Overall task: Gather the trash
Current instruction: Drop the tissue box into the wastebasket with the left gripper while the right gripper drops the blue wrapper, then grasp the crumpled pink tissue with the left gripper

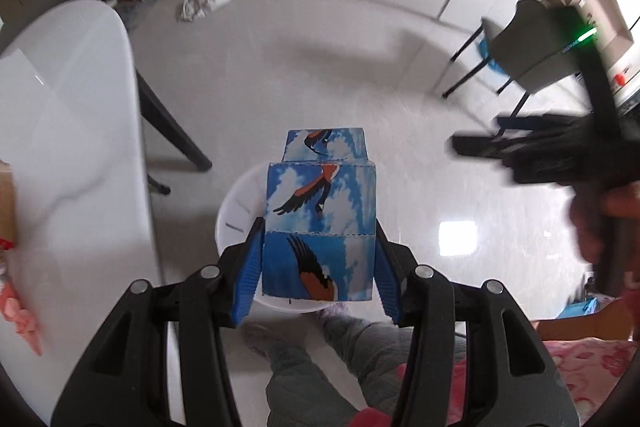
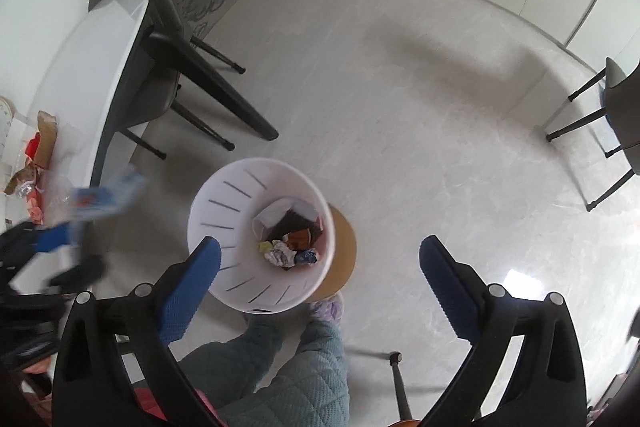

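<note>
While both wrist views look down at the floor, the parts read from left to right as follows.

White table (image 1: 72, 115): at the left edge of both views; a brown paper scrap and red and pink wrappers (image 2: 34, 163) lie on its top.

Left gripper (image 1: 316, 267): pointed downward and forward, clenched on a blue carton; in the right wrist view it appears blurred at the left (image 2: 60, 239), beside the table edge.

Blue carton (image 1: 320, 227): printed with clouds and dark-and-orange birds; it sits between the two blue finger pads (image 1: 250, 267), both pads pressing its sides, its flap end pointing away from the camera. It is held in the air, overlapping the bin in the left wrist view.

White bin (image 2: 224, 227): slotted wall, standing on the floor just ahead of the person's slippered feet; a round tan disc (image 2: 344, 255) shows behind its right side.

Bin contents (image 2: 290, 239): crumpled white paper, dark wrappers, a brown piece and a white liner or sheet at the bottom.

Right gripper (image 2: 320, 263): pointed down, released, its blue pads spread wide with nothing between them; the bin lies beneath its left finger. In the left wrist view it is a blurred dark shape at the right (image 1: 560, 155), held in a hand (image 1: 600, 223).

Grey chair (image 2: 620, 115): black legs, at the far right.
</note>
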{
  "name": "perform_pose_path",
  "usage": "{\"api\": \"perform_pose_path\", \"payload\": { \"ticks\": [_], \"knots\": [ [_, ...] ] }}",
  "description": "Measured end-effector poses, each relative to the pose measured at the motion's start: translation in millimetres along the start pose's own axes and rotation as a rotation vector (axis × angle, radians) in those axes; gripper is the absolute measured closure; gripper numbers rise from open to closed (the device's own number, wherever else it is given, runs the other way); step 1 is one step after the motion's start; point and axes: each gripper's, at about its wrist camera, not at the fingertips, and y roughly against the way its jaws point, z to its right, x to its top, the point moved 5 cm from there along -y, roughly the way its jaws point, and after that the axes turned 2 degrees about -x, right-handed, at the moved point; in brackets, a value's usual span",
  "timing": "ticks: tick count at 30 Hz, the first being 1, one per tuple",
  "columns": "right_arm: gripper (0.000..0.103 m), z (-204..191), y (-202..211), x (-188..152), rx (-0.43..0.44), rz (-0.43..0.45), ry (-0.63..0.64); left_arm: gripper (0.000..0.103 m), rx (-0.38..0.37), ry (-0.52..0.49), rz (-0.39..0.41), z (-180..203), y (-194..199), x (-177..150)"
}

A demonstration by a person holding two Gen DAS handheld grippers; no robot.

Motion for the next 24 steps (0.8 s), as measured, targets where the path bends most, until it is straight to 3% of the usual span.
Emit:
{"api": "perform_pose_path", "payload": {
  "ticks": [2,6,10,16,18,20,24],
  "knots": [
    [0.004,3,5,1,0.006,0.008,-0.001,0.053,0.001,0.022,-0.033,-2,-16,0],
    [0.004,1,0,2,0.019,0.006,-0.001,0.033,0.015,0.078,-0.075,-8,-36,-1],
    [0.004,-3,3,1,0.025,-0.001,0.012,0.028,0.016,0.127,-0.077,-15,-31,-6],
    [0.004,-32,26,15,0.064,0.04,0.043,0.021,0.062,0.2,0.061,-38,36,-2],
    [0.004,-52,41,22,0.088,0.074,0.073,0.012,0.104,0.234,0.118,-49,65,-3],
    [0.004,-73,57,29,0.116,0.11,0.109,0.01,0.151,0.278,0.213,-68,109,-10],
    [0.003,-124,82,41,0.171,0.173,0.197,0.008,0.254,0.367,0.313,-107,163,-35]
  ]
}}
